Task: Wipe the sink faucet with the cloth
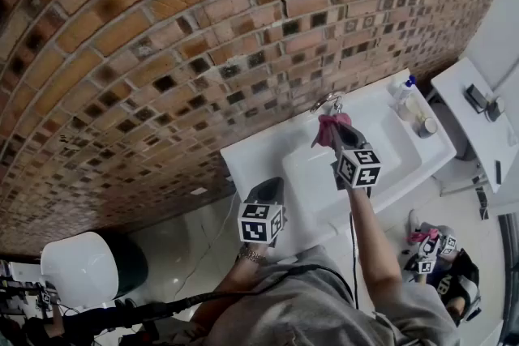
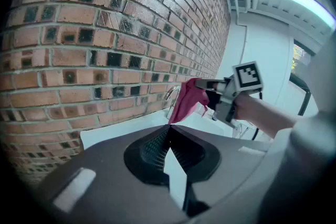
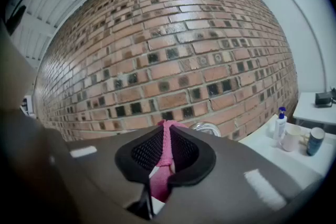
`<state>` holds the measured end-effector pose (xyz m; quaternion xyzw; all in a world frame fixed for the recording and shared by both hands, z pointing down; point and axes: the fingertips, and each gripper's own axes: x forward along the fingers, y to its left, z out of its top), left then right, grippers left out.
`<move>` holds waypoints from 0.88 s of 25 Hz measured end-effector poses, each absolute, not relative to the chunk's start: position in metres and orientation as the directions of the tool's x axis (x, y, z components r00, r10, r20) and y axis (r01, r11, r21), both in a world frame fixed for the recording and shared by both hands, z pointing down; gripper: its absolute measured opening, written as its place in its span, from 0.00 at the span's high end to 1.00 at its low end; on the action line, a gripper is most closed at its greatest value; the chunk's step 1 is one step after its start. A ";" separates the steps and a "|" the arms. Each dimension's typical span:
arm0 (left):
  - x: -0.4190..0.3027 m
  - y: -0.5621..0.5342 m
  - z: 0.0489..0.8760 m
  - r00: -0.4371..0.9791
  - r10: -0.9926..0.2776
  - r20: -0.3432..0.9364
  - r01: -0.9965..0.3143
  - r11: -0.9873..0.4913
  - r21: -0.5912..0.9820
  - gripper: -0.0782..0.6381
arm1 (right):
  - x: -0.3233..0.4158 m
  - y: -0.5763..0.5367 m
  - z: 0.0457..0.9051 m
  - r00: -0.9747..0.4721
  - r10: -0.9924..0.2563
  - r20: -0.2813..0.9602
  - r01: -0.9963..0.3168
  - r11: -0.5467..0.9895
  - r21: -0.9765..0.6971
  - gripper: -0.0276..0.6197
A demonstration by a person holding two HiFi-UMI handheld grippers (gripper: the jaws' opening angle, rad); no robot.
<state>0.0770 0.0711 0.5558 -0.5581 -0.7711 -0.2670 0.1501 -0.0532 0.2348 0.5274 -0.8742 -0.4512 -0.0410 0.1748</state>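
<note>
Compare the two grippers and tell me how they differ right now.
The right gripper is shut on the pink cloth, while the left gripper has its jaws together on nothing. The right gripper reaches across the sink with the cloth close to the faucet, while the left gripper hangs at the sink's near edge, well short of the faucet. Both are shut and point toward the brick wall.

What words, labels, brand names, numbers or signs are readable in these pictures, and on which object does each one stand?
No text is readable in any view.
Marker cube on the right hand-held gripper: square pattern only, no letters.
Marker cube on the left hand-held gripper: the same.
Blue-capped bottle: label too small to read.
Pink cloth: no print visible.
</note>
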 end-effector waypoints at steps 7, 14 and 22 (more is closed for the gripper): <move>0.075 0.096 0.571 -0.329 0.745 0.579 0.944 0.245 0.221 0.87 | -0.034 0.326 0.615 0.498 0.738 0.455 0.844 -0.533 -0.059 0.92; 0.086 0.133 0.565 -0.340 0.748 0.570 0.940 0.268 0.210 0.87 | 0.039 0.294 0.583 0.648 0.651 0.394 0.647 -0.744 0.165 0.92; 0.091 0.160 0.574 -0.367 0.736 0.569 0.930 0.271 0.249 0.87 | -0.083 0.389 0.560 0.347 0.872 0.344 0.836 -0.454 0.308 0.92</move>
